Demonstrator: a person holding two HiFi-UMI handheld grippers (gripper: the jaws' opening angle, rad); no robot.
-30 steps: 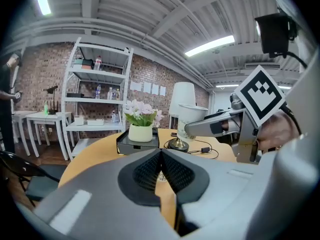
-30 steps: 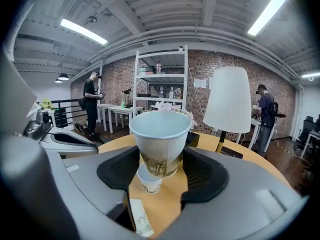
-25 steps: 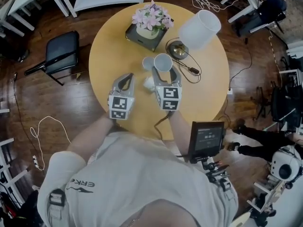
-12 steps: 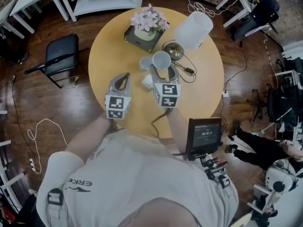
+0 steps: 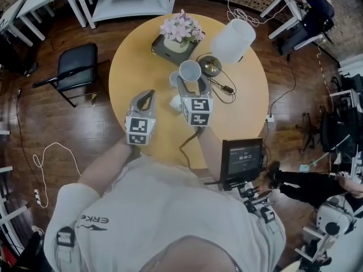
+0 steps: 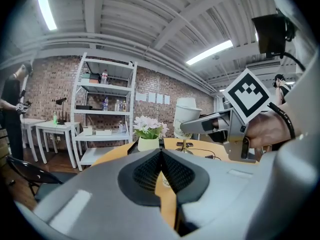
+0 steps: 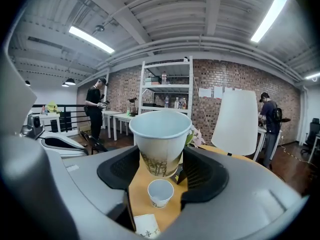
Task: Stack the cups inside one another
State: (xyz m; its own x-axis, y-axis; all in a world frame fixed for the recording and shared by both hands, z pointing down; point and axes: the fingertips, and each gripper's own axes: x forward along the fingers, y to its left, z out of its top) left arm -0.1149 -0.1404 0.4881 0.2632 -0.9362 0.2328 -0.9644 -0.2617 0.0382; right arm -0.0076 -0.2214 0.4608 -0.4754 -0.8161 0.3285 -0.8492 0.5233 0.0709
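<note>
A white paper cup (image 7: 160,139) printed with trees stands upright, clamped between the widely spread jaws of the right tool (image 7: 161,166), above a second cup (image 7: 160,192) on the round worktop (image 5: 136,61). It sits higher than a second ago. The left tool (image 6: 161,159) is empty, its jaws together.

Two upright paper cups (image 5: 190,71) (image 5: 174,79), one lamp (image 5: 233,40), one pot of flowers (image 5: 180,33), one round table (image 5: 142,55), two grippers (image 5: 149,94) (image 5: 191,81)

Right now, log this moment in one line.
right claw: shut on paper cup, above table | left claw: shut, empty | small cup: upright on table
</note>
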